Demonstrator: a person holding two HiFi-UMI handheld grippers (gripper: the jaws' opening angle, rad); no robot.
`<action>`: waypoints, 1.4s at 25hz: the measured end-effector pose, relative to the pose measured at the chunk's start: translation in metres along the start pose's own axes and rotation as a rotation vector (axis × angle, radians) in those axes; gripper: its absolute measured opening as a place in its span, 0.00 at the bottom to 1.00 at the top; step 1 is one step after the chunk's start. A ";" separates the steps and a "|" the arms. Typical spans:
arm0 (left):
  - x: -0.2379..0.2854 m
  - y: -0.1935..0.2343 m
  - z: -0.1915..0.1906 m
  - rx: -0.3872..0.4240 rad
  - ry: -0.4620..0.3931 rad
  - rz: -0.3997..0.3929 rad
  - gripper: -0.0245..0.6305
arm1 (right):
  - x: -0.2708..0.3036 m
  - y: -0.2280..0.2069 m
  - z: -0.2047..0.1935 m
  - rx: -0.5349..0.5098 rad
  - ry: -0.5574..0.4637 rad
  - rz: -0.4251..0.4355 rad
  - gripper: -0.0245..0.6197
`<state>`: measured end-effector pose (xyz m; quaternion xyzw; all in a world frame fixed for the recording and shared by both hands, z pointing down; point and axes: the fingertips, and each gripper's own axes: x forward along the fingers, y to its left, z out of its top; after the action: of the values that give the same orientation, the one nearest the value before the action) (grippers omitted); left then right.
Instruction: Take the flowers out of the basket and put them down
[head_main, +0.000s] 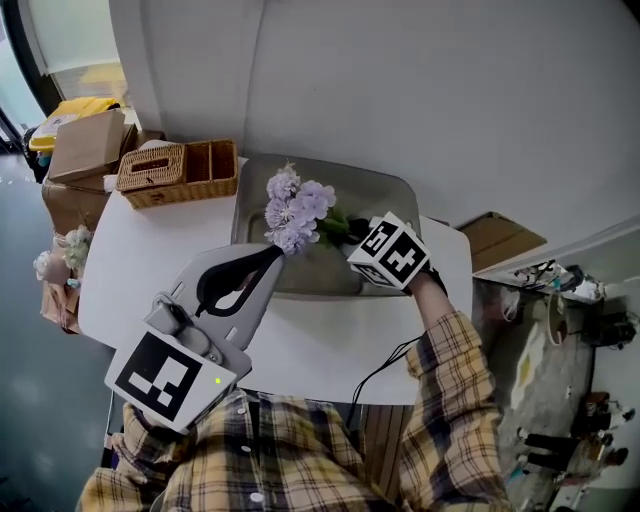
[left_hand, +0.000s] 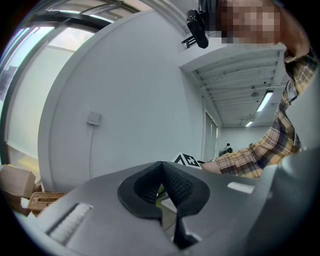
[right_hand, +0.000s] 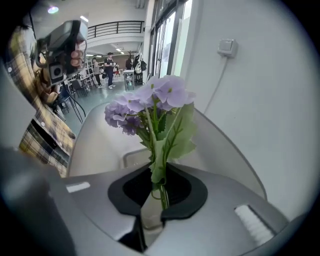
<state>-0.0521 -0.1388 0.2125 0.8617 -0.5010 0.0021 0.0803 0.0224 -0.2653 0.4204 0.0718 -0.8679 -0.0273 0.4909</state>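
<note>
The wicker basket (head_main: 178, 172) sits at the counter's (head_main: 140, 265) 11 o'clock corner, well apart from the action, and no flowers show in it. Your left hand-held gripper (head_main: 272, 254) has its jaws pressed together at the tips, which touch the underside of the flowers (head_main: 293, 211). A green sliver shows in the gap behind the tips, but I cannot tell whether a leaf is caught there. If one is, pulling the two grippers apart could tear it or drag the bunch askew.

The flowers hang over the grey tray (head_main: 392, 192), blooms pointing to 9 o'clock. Your right hand-held gripper (right_hand: 160, 192) pinches the thin stems (right_hand: 163, 197) low down, with a leaf folded into the bite. That hold is narrow and far from the heavy heads, so the bunch could swivel in the jaws or slip if you swing quickly.

If you let go while the stems are high, the blooms may land first and crush, or catch the tray's rim and roll onto the counter. Lower gently, and free the left tips before you open.
</note>
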 end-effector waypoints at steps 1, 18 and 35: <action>0.000 -0.003 0.001 0.002 0.001 -0.008 0.06 | -0.008 0.000 0.005 -0.001 -0.015 -0.011 0.12; 0.010 -0.022 -0.016 0.017 0.011 -0.133 0.06 | -0.115 0.009 0.066 0.041 -0.305 -0.190 0.12; 0.045 -0.074 -0.030 0.013 0.040 -0.305 0.06 | -0.216 0.045 -0.003 0.262 -0.486 -0.412 0.12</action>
<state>0.0360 -0.1375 0.2358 0.9281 -0.3626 0.0102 0.0841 0.1308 -0.1882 0.2439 0.2995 -0.9228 -0.0303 0.2406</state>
